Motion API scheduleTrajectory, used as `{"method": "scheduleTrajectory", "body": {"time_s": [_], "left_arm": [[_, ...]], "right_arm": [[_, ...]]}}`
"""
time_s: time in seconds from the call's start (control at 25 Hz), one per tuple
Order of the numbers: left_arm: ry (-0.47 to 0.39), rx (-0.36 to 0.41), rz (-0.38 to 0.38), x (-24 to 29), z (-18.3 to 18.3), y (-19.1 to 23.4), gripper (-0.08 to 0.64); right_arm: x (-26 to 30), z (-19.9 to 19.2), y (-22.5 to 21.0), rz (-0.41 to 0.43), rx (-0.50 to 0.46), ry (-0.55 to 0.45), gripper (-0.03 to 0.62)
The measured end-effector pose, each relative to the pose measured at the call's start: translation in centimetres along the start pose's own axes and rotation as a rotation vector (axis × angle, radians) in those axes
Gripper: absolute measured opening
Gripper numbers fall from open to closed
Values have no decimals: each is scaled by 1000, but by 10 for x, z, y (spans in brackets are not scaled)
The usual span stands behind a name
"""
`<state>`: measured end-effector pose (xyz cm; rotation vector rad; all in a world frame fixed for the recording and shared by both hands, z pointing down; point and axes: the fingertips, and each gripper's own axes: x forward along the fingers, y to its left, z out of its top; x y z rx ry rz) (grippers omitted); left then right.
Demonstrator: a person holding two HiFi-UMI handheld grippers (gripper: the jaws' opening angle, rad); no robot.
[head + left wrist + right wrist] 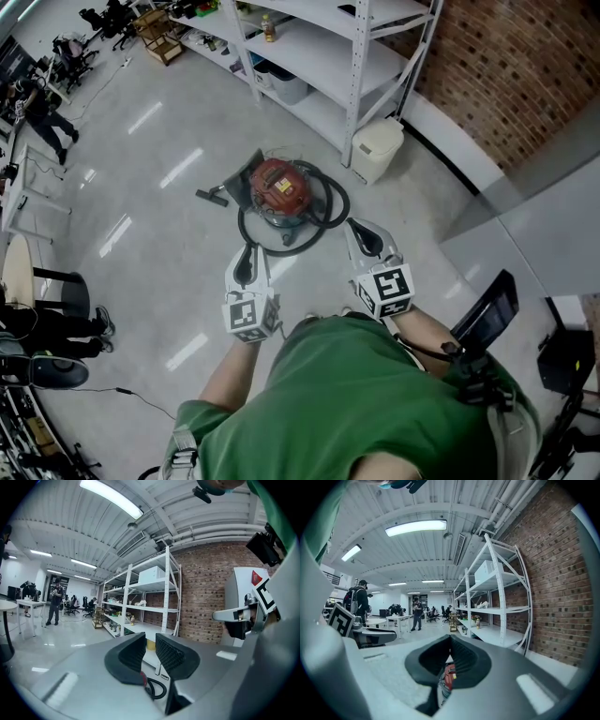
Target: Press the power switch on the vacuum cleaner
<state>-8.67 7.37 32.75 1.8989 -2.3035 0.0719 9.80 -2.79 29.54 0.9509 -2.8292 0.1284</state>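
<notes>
Head view shows the red canister vacuum cleaner sitting on the glossy grey floor, ringed by its coiled black hose, with a black floor nozzle off to its left. The near loop of hose lies between the vacuum's body and both tools. Just behind it stand a white metal shelving rack and a white lidded bin at the foot of a red brick wall.

A person in a green shirt holds both tools low and forward, side by side, pointing at the vacuum and well short of it. The left gripper has its jaws a narrow gap apart with nothing between them; the right gripper has its jaw tips touching and grips nothing, the vacuum showing below them in its own view. Desks and standing people fill the far end of the room
</notes>
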Motion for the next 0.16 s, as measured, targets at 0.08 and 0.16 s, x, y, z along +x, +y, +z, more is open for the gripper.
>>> {"method": "scheduleTrajectory", "body": {"time_s": [0.08, 0.16], "left_arm": [[-8, 0, -1, -3, -2, 6, 75], [-15, -1, -2, -6, -3, 11, 75]], "right_arm": [[2, -2, 7, 3, -6, -4, 3], [5, -3, 13, 6, -11, -10, 3]]}}
